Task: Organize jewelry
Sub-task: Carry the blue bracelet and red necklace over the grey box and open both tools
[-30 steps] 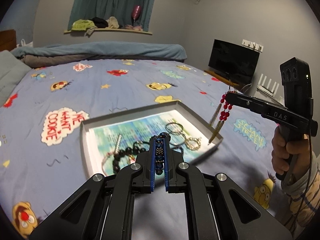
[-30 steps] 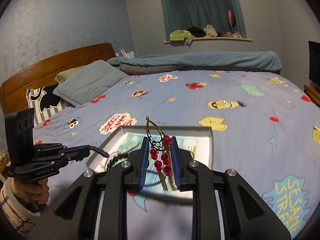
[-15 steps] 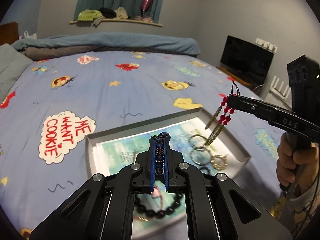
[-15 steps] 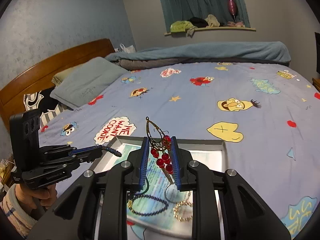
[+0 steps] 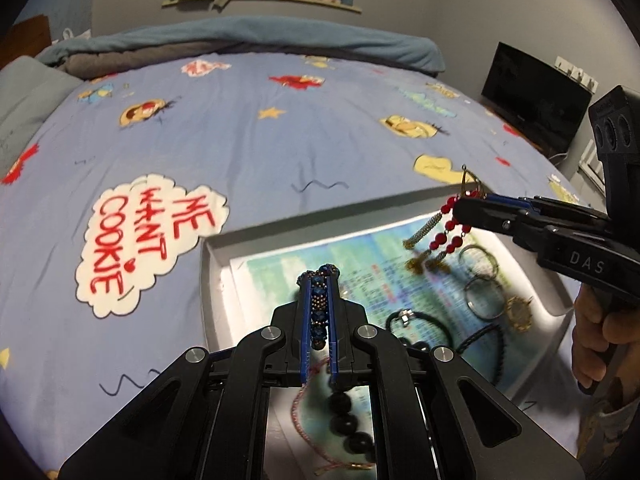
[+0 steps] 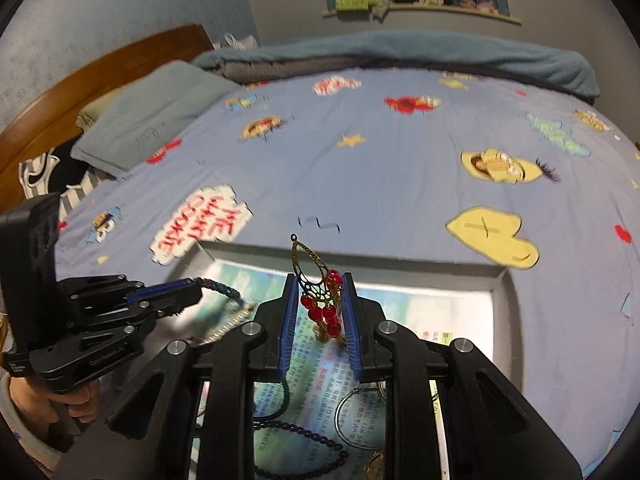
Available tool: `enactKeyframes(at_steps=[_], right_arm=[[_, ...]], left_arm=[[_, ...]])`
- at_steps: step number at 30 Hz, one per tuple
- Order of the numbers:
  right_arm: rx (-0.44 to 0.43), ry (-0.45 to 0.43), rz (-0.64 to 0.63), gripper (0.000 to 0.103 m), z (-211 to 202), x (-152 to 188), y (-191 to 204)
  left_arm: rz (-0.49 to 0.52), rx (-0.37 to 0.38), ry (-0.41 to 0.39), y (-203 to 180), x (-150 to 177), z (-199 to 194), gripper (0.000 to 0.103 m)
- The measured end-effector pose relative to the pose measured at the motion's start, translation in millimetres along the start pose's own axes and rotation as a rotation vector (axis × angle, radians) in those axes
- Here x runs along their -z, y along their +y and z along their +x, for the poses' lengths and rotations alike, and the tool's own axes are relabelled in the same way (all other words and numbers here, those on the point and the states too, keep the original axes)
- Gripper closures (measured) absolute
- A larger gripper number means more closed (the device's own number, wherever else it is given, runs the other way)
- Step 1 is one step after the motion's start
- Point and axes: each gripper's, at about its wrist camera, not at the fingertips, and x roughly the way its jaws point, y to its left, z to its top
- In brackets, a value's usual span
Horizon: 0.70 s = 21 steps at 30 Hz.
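Observation:
My left gripper [image 5: 319, 280] is shut on a blue beaded bracelet [image 5: 318, 300] above the near left part of a grey tray [image 5: 212, 280]; it also shows in the right wrist view [image 6: 188, 286]. My right gripper [image 6: 318, 286] is shut on a gold earring with red beads [image 6: 320, 308]. In the left wrist view the right gripper [image 5: 464, 206] holds the earring [image 5: 440, 236] over the tray's far right part. The tray [image 6: 400, 272] holds hoop rings [image 5: 480, 280], a gold pendant [image 5: 518, 310], a black cord bracelet [image 5: 416, 318] and a black bead bracelet [image 5: 348, 424].
The tray lies on a bed with a blue cartoon-print sheet [image 5: 240, 140]. A folded blue blanket [image 5: 240, 40] lies at the far end, pillows [image 6: 152, 116] and a wooden headboard [image 6: 100, 72] at the left. A dark TV [image 5: 536, 100] stands at the right.
Both grippers have moved forward and down over the tray. The earring now hangs low over the tray's printed lining. Both stay shut on their jewelry.

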Motion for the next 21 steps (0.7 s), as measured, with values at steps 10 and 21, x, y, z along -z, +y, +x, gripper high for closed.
enactKeyframes(at_steps=[10,21], right_arm=[[0.025,0.059,-0.017,0.053,10.1,9.8,-2.3],[0.032,-0.042,0.011,0.051,-29.4,29.5,-15.3]], left_arm=[[-0.017,-0.004,0.010,3.0,10.7,4.2,0.072],[-0.010,0.023,-0.087,-10.1,28.1,-25.4,0.039]])
